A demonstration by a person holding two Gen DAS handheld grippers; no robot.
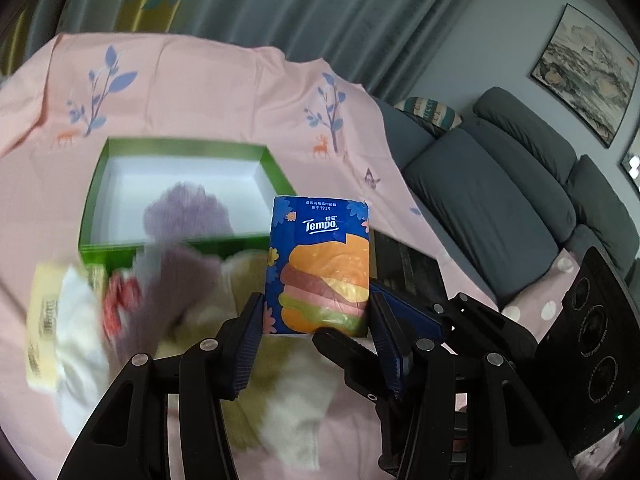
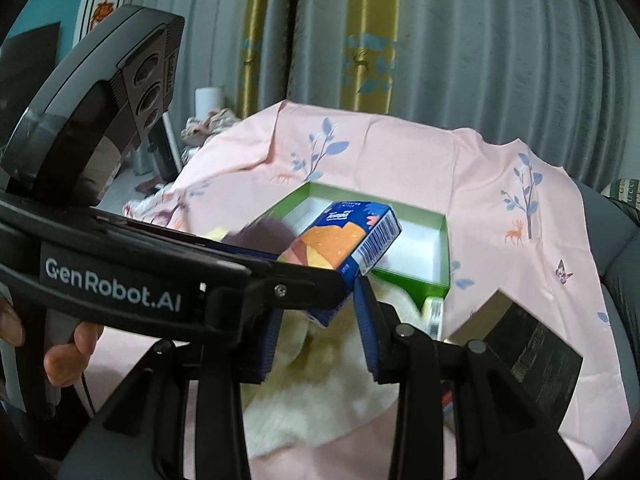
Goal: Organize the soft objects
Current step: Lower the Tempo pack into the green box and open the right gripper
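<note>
Box mouth half open to you, near side crowded

Your way into the green box is free over its white right half; a purple cloth fills the left. A soft pile blocks the near wall, and a dark box stands right of it.

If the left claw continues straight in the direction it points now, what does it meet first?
Probably the near wall of the green box; depth is unclear. The left claw already grips the Tempo tissue pack, aimed that way.
</note>
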